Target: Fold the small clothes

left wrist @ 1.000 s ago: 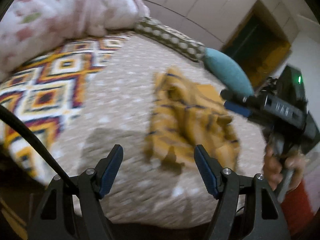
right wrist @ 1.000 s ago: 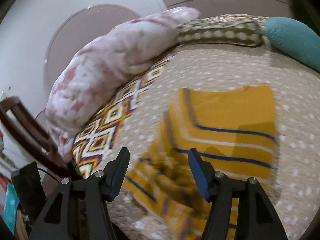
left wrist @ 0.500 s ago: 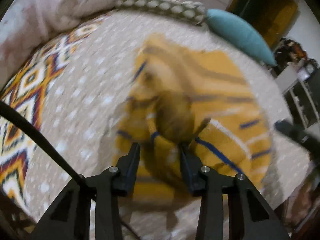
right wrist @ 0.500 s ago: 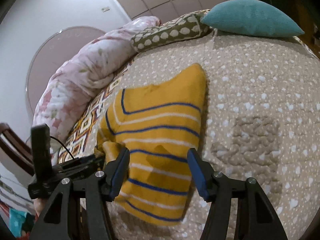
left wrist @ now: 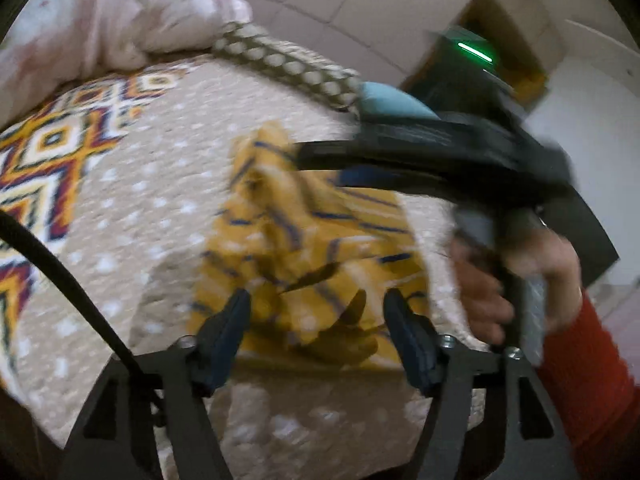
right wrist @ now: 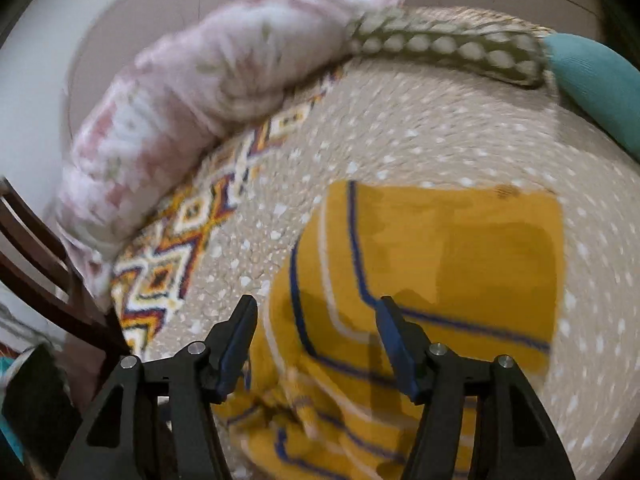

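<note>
A yellow garment with blue and white stripes lies on the beige dotted bedspread, bunched at its near end. My left gripper hovers over that bunched end. Its jaws are opening, the cloth shows between them, and neither pad presses on it. In the right wrist view the garment lies flat at the far end and crumpled close by. My right gripper is open above the striped part and opening slightly. In the left wrist view the right gripper reaches over the garment, held by a hand in a red sleeve.
A pink floral quilt is heaped at the back left, beside a green dotted bolster and a teal cushion. A zigzag-patterned blanket covers the bed's left side. A dark wooden chair stands off the left edge. A black cable crosses the left wrist view.
The left gripper closed in over the garment's bunched part half a second ago and has since opened and drawn back. The right gripper swung out to the side and returned over the garment.
</note>
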